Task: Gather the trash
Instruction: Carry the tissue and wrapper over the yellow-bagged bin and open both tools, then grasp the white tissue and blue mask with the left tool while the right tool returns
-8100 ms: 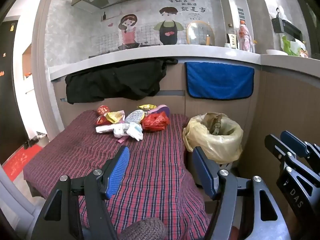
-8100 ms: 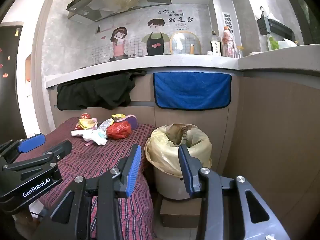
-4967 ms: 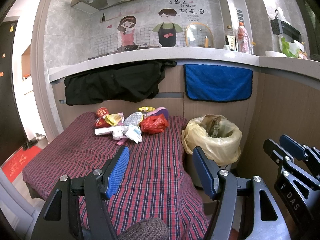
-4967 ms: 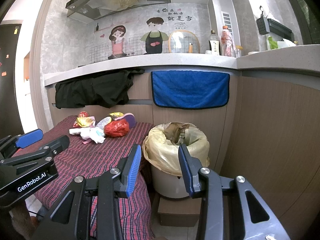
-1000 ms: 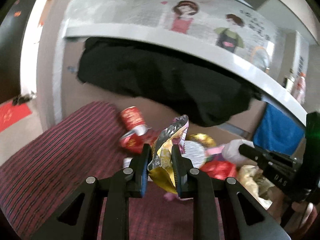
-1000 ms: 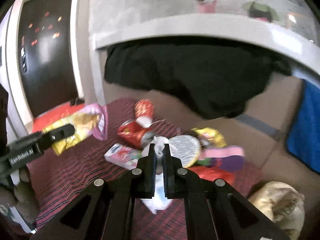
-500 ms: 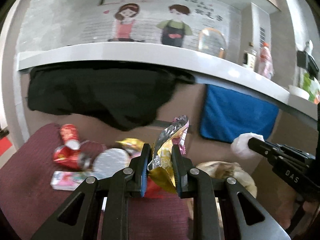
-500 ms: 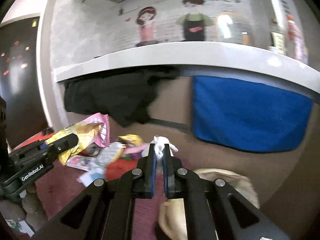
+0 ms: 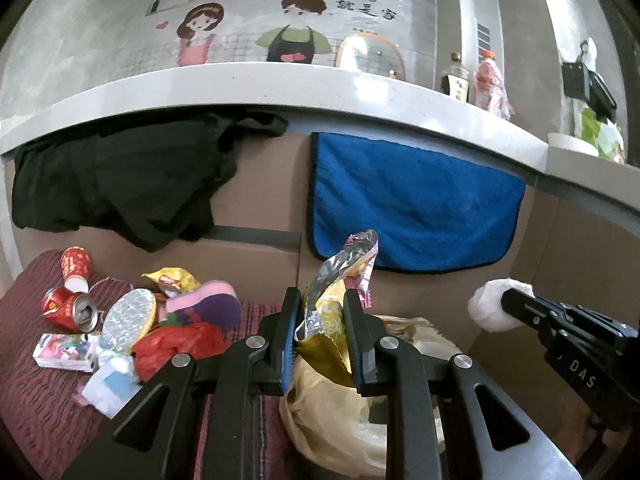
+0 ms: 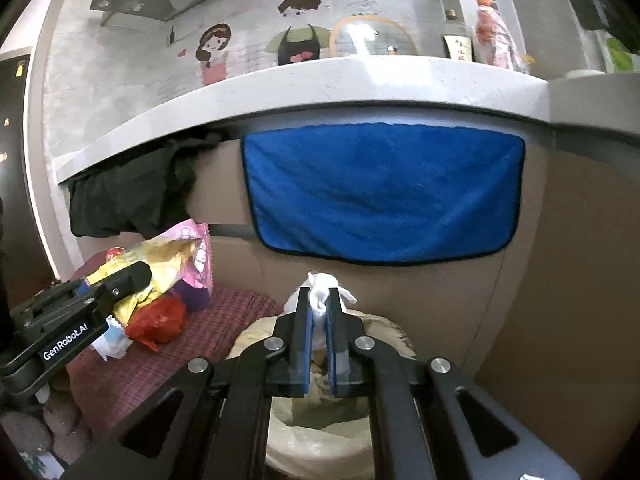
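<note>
Foil snack wrapper [image 9: 336,304], one, is clamped in the left gripper [image 9: 322,334] above the lined trash bin [image 9: 332,412]; two red cans [image 9: 70,292] lie on the cloth. Right view: right gripper [image 10: 319,340] pinches one white tissue [image 10: 320,292] over the bin.

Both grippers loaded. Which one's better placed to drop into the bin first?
Right. The right gripper, shut on the white tissue, has the bag-lined trash bin mouth straight ahead below its fingers. The left gripper, holding the snack wrapper, sits nearer the bin's table-side edge.
</note>
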`<action>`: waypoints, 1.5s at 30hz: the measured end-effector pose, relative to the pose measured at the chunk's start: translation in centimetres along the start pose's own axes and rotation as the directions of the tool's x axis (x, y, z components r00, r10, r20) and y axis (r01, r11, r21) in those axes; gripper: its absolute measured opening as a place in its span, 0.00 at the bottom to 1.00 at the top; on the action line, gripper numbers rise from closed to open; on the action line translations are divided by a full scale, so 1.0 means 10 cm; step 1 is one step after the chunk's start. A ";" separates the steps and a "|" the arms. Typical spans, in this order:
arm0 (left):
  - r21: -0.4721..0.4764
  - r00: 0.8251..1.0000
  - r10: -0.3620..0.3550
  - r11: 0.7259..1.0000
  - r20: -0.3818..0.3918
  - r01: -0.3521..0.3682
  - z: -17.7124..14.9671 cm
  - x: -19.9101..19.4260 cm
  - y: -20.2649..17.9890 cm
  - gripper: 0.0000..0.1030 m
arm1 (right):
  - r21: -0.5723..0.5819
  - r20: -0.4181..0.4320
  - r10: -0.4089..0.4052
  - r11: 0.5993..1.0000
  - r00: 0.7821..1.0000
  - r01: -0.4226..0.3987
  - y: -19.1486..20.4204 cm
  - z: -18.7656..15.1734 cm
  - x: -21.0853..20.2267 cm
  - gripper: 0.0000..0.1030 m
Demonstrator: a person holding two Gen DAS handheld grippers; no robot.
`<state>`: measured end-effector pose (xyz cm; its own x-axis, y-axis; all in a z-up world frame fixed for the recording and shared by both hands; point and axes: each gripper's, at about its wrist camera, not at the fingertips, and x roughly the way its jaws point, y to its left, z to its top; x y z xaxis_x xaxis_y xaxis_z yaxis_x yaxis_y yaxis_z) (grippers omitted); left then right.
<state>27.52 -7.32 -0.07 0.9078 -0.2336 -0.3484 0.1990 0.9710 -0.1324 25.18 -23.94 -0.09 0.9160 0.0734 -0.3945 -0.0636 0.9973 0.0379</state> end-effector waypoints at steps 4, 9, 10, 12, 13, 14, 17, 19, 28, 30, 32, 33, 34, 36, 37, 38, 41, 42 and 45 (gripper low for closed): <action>0.019 1.000 0.004 1.000 -0.003 -0.004 -0.07 0.09 -0.05 0.22 | 0.009 0.004 -0.003 1.000 1.000 0.003 -0.05 -0.07 0.05 0.05; 0.038 1.000 0.003 0.999 -0.022 -0.002 -0.15 0.21 -0.12 0.22 | 0.024 -0.005 0.000 1.000 1.000 0.000 -0.10 -0.12 0.17 0.05; 0.042 1.000 0.000 0.999 -0.029 0.002 -0.17 0.23 -0.14 0.22 | 0.028 -0.008 0.001 1.000 1.000 -0.001 -0.12 -0.13 0.19 0.05; 0.046 0.999 -0.006 0.999 -0.037 0.007 -0.20 0.27 -0.17 0.22 | 0.036 -0.010 0.002 0.999 1.000 -0.001 -0.14 -0.14 0.22 0.06; 0.047 0.999 -0.009 0.999 -0.041 0.011 -0.23 0.29 -0.18 0.22 | 0.037 -0.010 0.002 0.999 1.000 -0.002 -0.15 -0.15 0.23 0.06; 0.048 0.999 -0.012 0.999 -0.045 0.014 -0.24 0.31 -0.19 0.22 | 0.037 -0.010 0.001 0.999 1.000 0.000 -0.16 -0.15 0.24 0.06; 0.046 0.998 -0.021 0.999 -0.063 0.024 -0.29 0.37 -0.22 0.22 | 0.042 -0.015 0.001 0.999 1.000 0.000 -0.19 -0.16 0.29 0.06; 0.044 0.997 -0.027 0.999 -0.072 0.030 -0.31 0.43 -0.22 0.22 | 0.045 -0.021 0.004 0.999 1.000 -0.004 -0.20 -0.17 0.33 0.06; -0.047 0.985 -0.130 0.991 -0.115 0.125 -0.30 0.72 -0.06 0.60 | 0.073 -0.054 0.052 0.996 0.997 -0.048 -0.30 -0.24 0.58 0.20; -0.053 0.986 -0.121 0.992 -0.118 0.116 -0.29 0.74 -0.01 0.60 | 0.091 -0.058 0.070 0.994 0.996 -0.064 -0.34 -0.28 0.60 0.28; -0.066 0.985 -0.118 0.992 -0.123 0.110 -0.27 0.75 0.05 0.60 | 0.099 -0.059 0.068 0.993 0.996 -0.062 -0.36 -0.32 0.62 0.28; -0.071 0.986 -0.114 0.992 -0.124 0.106 -0.25 0.75 0.08 0.60 | 0.100 -0.061 0.060 0.993 0.996 -0.054 -0.36 -0.33 0.62 0.28; -0.074 0.986 -0.111 0.992 -0.125 0.103 -0.23 0.74 0.11 0.60 | 0.102 -0.062 0.052 0.994 0.997 -0.046 -0.37 -0.34 0.62 0.28; -0.072 0.987 -0.108 0.992 -0.119 0.100 -0.20 0.69 0.17 0.60 | 0.098 -0.060 0.044 0.994 0.997 -0.038 -0.36 -0.34 0.59 0.28; -0.066 0.989 -0.100 0.993 -0.111 0.093 -0.18 0.65 0.21 0.60 | 0.094 -0.058 0.042 0.995 0.997 -0.037 -0.36 -0.34 0.58 0.28; -0.061 0.991 -0.089 0.995 -0.103 0.083 -0.17 0.60 0.26 0.60 | 0.090 -0.055 0.043 0.995 0.998 -0.038 -0.34 -0.33 0.55 0.28; -0.061 0.994 -0.061 0.997 -0.093 0.055 -0.13 0.46 0.46 0.60 | 0.084 -0.055 0.058 0.995 0.997 -0.053 -0.28 -0.29 0.51 0.28; -0.064 0.995 -0.051 0.997 -0.090 0.045 -0.11 0.41 0.54 0.60 | 0.081 -0.053 0.061 0.995 0.997 -0.056 -0.26 -0.28 0.49 0.28; -0.089 0.998 -0.004 0.996 -0.068 -0.002 -0.07 0.20 0.86 0.60 | 0.065 -0.037 0.072 0.996 0.997 -0.069 -0.13 -0.24 0.42 0.28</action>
<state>30.82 0.52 -2.53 0.8799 -0.2401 -0.4100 0.1632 0.9632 -0.2137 28.17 -24.92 -3.97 0.8936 0.1449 -0.4249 -0.1009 0.9871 0.1243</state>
